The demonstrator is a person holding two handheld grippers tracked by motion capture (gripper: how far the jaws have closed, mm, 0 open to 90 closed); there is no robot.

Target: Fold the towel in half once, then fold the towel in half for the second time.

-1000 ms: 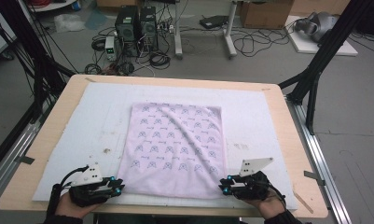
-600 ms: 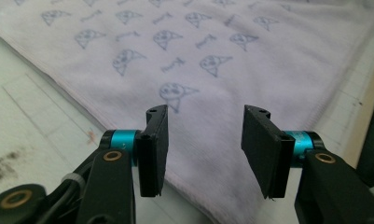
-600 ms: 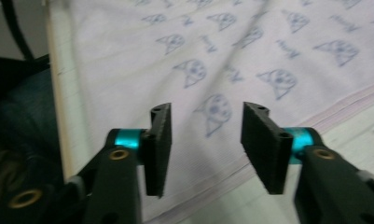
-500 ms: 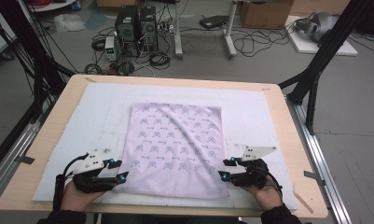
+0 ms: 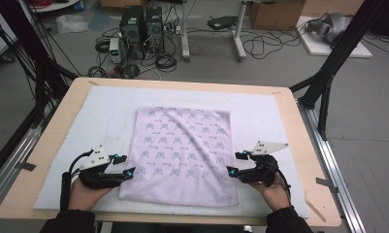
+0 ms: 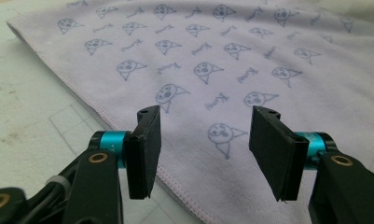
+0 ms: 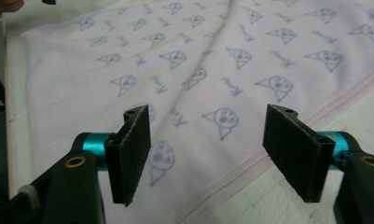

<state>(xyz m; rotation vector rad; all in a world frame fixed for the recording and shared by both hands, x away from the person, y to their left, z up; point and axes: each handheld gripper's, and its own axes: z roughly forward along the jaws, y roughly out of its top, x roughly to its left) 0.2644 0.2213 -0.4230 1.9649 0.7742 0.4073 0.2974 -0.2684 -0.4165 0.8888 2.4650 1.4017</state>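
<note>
With the towel (image 5: pixel 182 153) flat on the worktop (image 5: pixel 299 126), both tongs, left (image 5: pixel 124 166) at 8 o'clock and right (image 5: pixel 233 162) at 4, have just been opening, nothing between them; regrasping its corners seems next.

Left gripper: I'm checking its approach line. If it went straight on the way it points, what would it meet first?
Probably the lilac towel; the left gripper, jaws just opened and empty, points over its near hem.

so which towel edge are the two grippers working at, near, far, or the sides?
The sides: left gripper sits open at the towel's left edge, right gripper open at its right edge, both toward the near corners; jaws have just been opening, nothing gripped.
</note>
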